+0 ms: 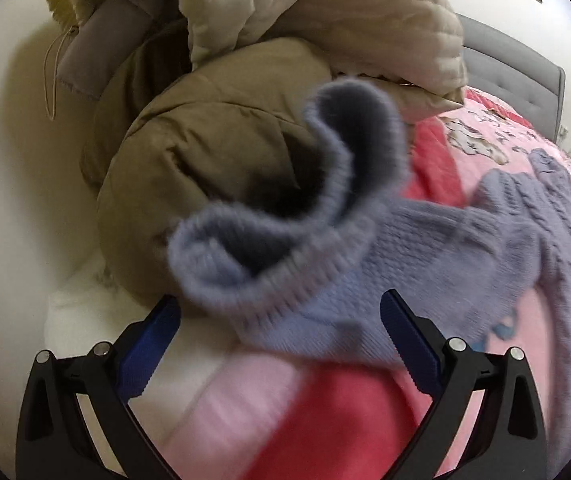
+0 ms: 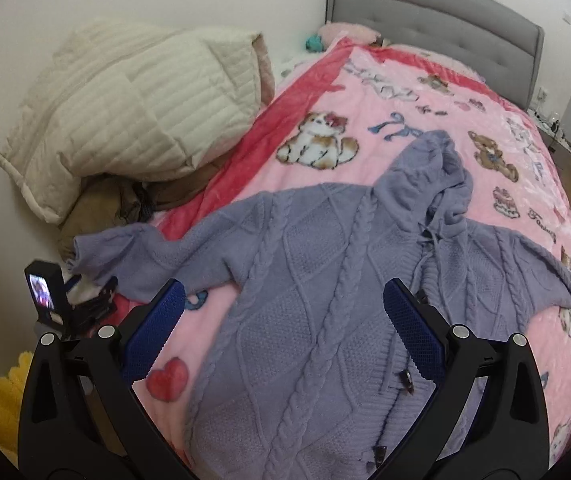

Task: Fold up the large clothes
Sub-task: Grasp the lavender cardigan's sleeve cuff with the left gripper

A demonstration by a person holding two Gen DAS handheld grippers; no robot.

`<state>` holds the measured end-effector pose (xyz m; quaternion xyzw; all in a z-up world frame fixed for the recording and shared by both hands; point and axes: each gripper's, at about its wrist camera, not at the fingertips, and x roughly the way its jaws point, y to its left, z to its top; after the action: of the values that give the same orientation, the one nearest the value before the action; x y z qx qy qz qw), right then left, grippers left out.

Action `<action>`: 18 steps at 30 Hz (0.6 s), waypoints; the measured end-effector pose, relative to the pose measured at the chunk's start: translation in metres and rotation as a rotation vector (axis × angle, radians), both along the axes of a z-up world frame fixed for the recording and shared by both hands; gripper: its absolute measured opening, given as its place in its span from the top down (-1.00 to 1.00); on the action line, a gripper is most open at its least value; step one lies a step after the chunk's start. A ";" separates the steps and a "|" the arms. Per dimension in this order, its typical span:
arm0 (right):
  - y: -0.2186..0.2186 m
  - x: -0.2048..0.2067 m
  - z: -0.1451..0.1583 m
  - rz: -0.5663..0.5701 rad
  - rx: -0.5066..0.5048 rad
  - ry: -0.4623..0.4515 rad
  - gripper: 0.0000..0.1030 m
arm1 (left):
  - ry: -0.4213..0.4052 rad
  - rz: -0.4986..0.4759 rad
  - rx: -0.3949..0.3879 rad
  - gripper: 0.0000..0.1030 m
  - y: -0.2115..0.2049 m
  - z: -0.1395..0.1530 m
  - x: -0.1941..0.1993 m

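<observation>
Here, in the left wrist view, the left tool (image 1: 281,312) is spread wide, gripping nothing. The ribbed cuff of the lavender knit sweater (image 1: 425,248) lies between and just beyond its blue pads (image 1: 149,344); whether the cuff touches them cannot be told. The sleeve runs right toward the sweater body, resting on the pink blanket (image 1: 497,368) of the bed. Far left, an olive puffer jacket (image 1: 205,148) lies bunched, with a cream quilted coat (image 1: 325,12) on top of it. A grey headboard (image 1: 525,76) stands at far right.

In the right wrist view, the right tool (image 2: 285,312) is likewise released, its jaws wide apart above the sweater (image 2: 305,280). The garment lies spread flat on the blanket (image 2: 405,80), hood (image 2: 437,176) toward the far headboard (image 2: 425,12), one sleeve reaching left, the other right. The cream coat (image 2: 133,108) sits at far left, beside the blanket's red border. The left tool (image 2: 65,300) appears near the left sleeve's cuff.
</observation>
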<state>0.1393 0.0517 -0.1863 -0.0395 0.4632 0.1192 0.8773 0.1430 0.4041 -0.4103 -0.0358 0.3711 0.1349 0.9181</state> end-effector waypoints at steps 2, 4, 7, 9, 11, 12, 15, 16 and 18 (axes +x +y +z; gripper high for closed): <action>0.005 0.003 -0.003 0.008 -0.016 0.008 -0.85 | 0.000 0.019 -0.009 -0.87 0.005 -0.006 0.011; 0.007 0.004 -0.004 0.015 -0.025 0.011 -0.85 | -0.009 0.038 -0.037 -0.73 0.006 -0.010 0.017; 0.008 0.005 -0.004 0.018 -0.023 0.014 -0.85 | -0.013 0.075 -0.083 -0.40 0.005 -0.012 0.022; 0.007 0.006 -0.003 0.018 -0.023 0.011 -0.85 | -0.020 0.099 -0.109 -0.19 0.004 -0.011 0.022; 0.007 0.006 -0.003 0.015 -0.026 0.013 -0.85 | -0.024 0.120 -0.129 0.06 -0.001 -0.009 0.024; 0.006 0.007 -0.002 0.012 -0.020 0.017 -0.85 | -0.019 0.130 -0.129 0.22 -0.005 -0.008 0.025; 0.002 0.005 -0.001 0.000 0.001 0.022 -0.85 | -0.005 0.162 -0.144 0.68 -0.015 -0.006 0.027; 0.000 0.005 0.000 -0.004 0.008 0.023 -0.85 | -0.004 0.178 -0.152 0.69 -0.019 -0.004 0.027; -0.003 0.003 0.002 -0.009 0.012 0.024 -0.85 | -0.009 0.202 -0.167 0.77 -0.026 0.000 0.023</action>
<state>0.1421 0.0483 -0.1847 -0.0306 0.4733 0.1183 0.8724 0.1658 0.3780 -0.4099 -0.1497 0.3715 0.1951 0.8953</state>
